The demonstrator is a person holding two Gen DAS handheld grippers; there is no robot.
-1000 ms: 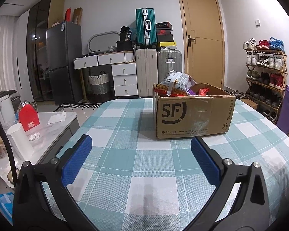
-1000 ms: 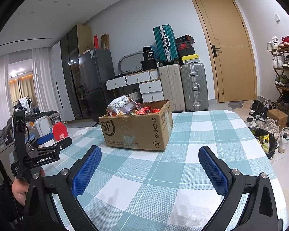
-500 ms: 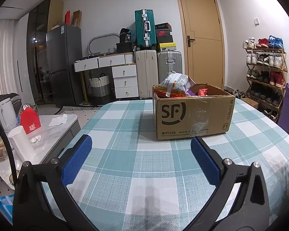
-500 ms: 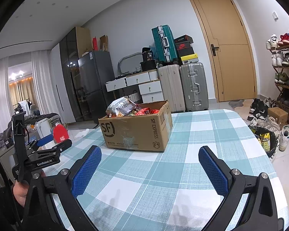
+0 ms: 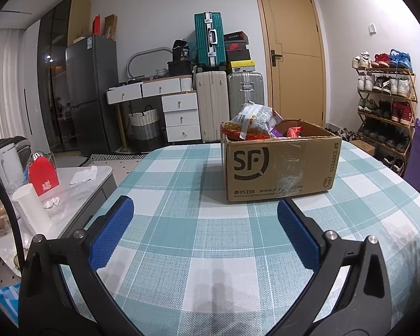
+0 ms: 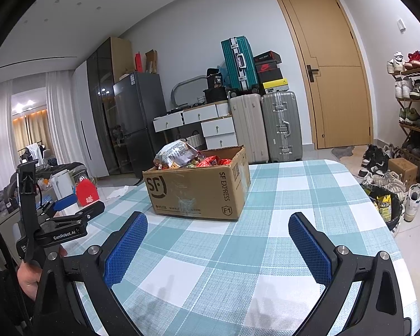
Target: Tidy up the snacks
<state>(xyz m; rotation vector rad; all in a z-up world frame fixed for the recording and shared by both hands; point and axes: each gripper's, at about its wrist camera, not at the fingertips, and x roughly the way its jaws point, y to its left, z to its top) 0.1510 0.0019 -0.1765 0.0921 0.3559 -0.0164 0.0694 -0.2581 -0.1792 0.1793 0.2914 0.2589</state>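
Even indoor light, sharp focus, fisheye-bent edges, dark corners.

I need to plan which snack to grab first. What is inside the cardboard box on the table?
The cardboard box holds a large crinkly snack bag sticking above its rim, with red packets beside it. Whatever lies underneath them is hidden by the box walls.
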